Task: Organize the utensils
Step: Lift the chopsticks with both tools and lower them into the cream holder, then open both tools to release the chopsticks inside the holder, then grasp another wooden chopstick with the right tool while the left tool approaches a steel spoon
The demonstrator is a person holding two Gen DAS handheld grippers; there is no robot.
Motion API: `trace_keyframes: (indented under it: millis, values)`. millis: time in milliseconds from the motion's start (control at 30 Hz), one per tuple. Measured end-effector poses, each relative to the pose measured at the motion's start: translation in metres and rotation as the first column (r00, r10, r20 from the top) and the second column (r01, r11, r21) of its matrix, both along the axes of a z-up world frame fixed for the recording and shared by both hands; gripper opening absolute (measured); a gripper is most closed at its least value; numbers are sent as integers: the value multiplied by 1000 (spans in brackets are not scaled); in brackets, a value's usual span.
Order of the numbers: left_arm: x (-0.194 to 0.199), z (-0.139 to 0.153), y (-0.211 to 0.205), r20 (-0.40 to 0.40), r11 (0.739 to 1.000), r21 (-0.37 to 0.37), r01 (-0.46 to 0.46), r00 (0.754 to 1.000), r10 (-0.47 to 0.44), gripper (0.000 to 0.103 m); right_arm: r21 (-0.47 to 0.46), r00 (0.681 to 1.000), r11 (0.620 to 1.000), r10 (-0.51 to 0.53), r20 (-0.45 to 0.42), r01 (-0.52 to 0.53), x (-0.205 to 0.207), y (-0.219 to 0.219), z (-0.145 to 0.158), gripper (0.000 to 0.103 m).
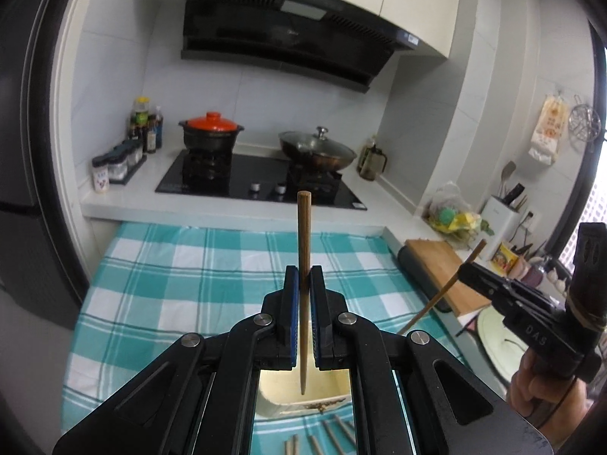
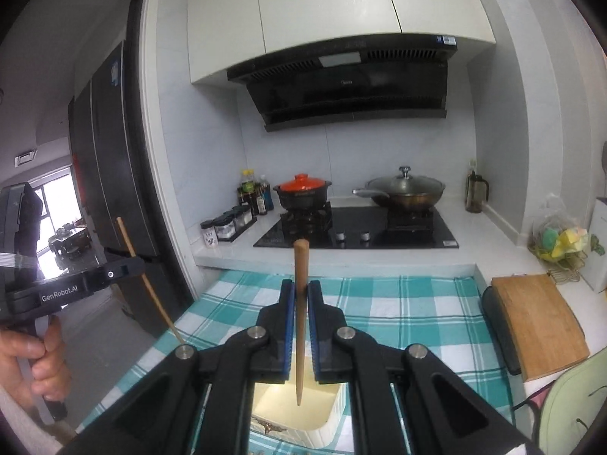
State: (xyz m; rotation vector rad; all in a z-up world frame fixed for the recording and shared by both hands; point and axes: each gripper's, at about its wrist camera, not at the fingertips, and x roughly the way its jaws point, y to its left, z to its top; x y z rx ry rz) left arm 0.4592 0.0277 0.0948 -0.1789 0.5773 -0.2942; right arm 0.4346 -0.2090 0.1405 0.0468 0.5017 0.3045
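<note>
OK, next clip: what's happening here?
A person holds a gripper in each hand over a checked cloth by the stove. The left gripper is shut on one wooden chopstick, the right gripper on another, both above a cream container. More chopsticks lie on the cloth.

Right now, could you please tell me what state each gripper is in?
Left gripper: closed on a wooden chopstick, held upright.
Right gripper: closed on another wooden chopstick, also upright.

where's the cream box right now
In both wrist views the cream box sits on the checked cloth, low centre, just beneath the chopstick in the right gripper.
</note>
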Motion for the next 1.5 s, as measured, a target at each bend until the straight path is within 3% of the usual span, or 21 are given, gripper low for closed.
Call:
trace_keyframes:
  millis: [233,433,467,500,533,567,600,667,800,933,1100,1233,1300,1400,1500]
  values:
    - [46,-81,-32,-189,998,62,33,982,-20,4,-9,968,1000,-16,-251,14,50,9,-92,7]
    - [57,-112,-44,-258,996,77,43,966,-22,4,-37,942,999,-30,-334,19,70,12,-128,8]
    - [56,-112,-42,-263,997,67,41,965,-22,8,-36,940,999,-33,-340,22,72,12,-129,9]
    - [53,-111,-39,-263,998,52,43,964,-28,18,-36,939,999,-41,-342,30,73,11,-130,9]
    - [48,-108,-36,-257,998,43,45,966,-32,26,-39,937,998,-52,-344,41,73,11,-129,18]
    - [43,-103,-32,-243,998,46,42,970,-29,42,-36,937,998,-59,-343,49,71,9,-128,34]
    - [35,-97,-29,-219,998,58,37,975,-24,56,-29,941,998,-63,-333,57,69,6,-125,41]
    - [11,-86,-20,-166,995,87,38,986,-23,66,-27,951,998,-65,-302,60,57,1,-117,45]
    - [-53,-78,6,-89,991,131,23,996,-12,93,-24,969,999,-43,-245,38,12,-13,-93,45]
    - [-130,-93,28,-34,979,203,-16,999,23,98,-50,983,998,-37,-182,28,-60,-30,-73,54]
    - [-206,-136,47,-81,976,215,-29,996,48,98,-97,990,992,-88,-111,78,-151,-53,-75,57]
    - [-252,-178,51,-127,976,196,-93,985,119,98,-100,985,983,-161,-62,154,-214,-63,-96,60]
    - [-266,-194,46,-184,982,175,-73,977,106,98,-71,980,981,-185,-68,180,-242,-68,-115,60]
    - [-285,-213,36,-202,986,148,-82,973,112,98,-57,972,982,-188,-140,182,-272,-66,-154,60]
    - [-297,-226,27,-215,984,152,-95,968,127,102,-128,965,983,-159,-207,134,-291,-51,-192,60]
